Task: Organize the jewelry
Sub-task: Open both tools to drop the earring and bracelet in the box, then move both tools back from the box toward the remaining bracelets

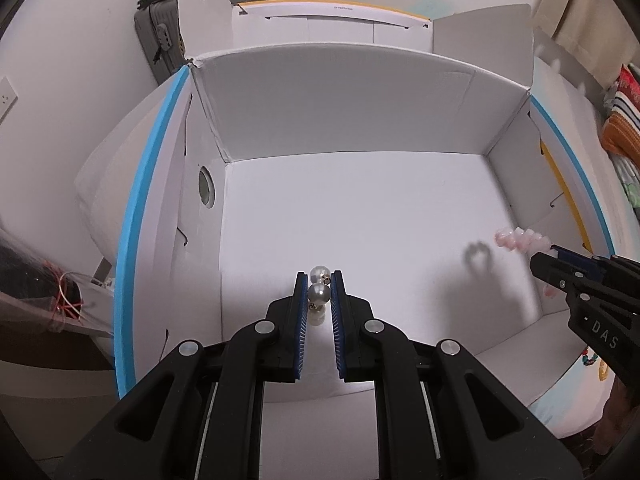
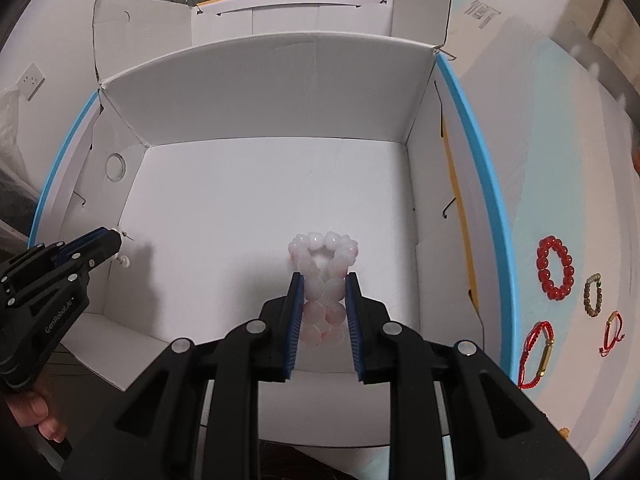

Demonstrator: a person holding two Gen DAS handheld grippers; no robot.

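Observation:
My left gripper [image 1: 319,280] is shut on a pearl earring [image 1: 319,292] and holds it over the floor of the open white cardboard box [image 1: 360,216], near its left wall. My right gripper [image 2: 323,280] is shut on a pale pink bead bracelet [image 2: 324,256] and holds it above the box floor [image 2: 260,208] toward the right. In the left wrist view the right gripper [image 1: 538,258] shows at the right with the pink bracelet [image 1: 520,238] sticking out. In the right wrist view the left gripper [image 2: 114,242] shows at the left with pearls [image 2: 125,261] at its tip.
On the light surface right of the box lie a red bead bracelet [image 2: 556,268], a brown bead bracelet [image 2: 593,294], a red cord bracelet with a gold tube [image 2: 536,354] and a thin red cord bracelet [image 2: 613,332]. The box flaps stand up around the opening. A grey suitcase [image 1: 160,36] stands behind.

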